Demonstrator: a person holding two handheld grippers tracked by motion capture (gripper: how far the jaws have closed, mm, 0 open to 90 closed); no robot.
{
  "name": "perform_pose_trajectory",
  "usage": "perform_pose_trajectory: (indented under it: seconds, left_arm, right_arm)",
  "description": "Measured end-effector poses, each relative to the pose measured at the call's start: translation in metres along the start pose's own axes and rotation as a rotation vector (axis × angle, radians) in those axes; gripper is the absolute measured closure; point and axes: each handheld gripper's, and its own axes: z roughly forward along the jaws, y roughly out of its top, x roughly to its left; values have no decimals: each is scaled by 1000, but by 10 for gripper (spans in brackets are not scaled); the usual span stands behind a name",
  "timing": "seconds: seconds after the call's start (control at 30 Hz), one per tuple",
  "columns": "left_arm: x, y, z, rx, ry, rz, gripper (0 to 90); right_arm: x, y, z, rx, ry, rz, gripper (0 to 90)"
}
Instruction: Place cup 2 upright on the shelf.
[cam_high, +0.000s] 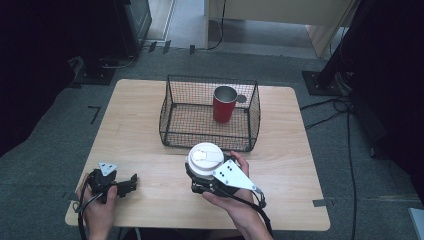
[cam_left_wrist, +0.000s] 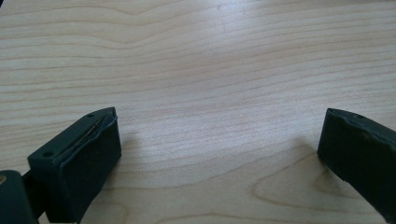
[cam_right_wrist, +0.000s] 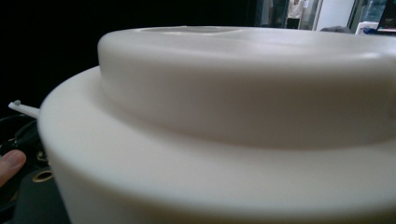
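right tongs are clamped on the white lid, held just in front of the wire basket. keep it level and centre it over the red cup standing in that basket. left tongs rest apart on the bench.

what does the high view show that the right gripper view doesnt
High view alone: the wire basket holding an upright red cup, the wooden table, and the left gripper resting open near the table's front left corner. Right gripper view alone: a close look at the white lid's stepped side, with a fingertip at the left edge. Both share the white lid gripped in the right gripper.
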Motion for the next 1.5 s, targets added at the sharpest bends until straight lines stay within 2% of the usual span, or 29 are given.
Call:
perform_pose_trajectory:
  seconds: [0.23,0.67,1.17,1.5]
  left_arm:
    - [0,0,0,-2,0,0,0]
    - [0,0,0,1,0,1,0]
    - [0,0,0,0,0,1,0]
    - [0,0,0,1,-1,2,0]
  right_arm:
    - [-3,12,12,-13,-13,-21,155]
    - [-7,39,37,-48,-43,-27,155]
    - [-16,67,81,-61,-76,-20,154]
    - [-22,78,110,-64,-97,-17,154]
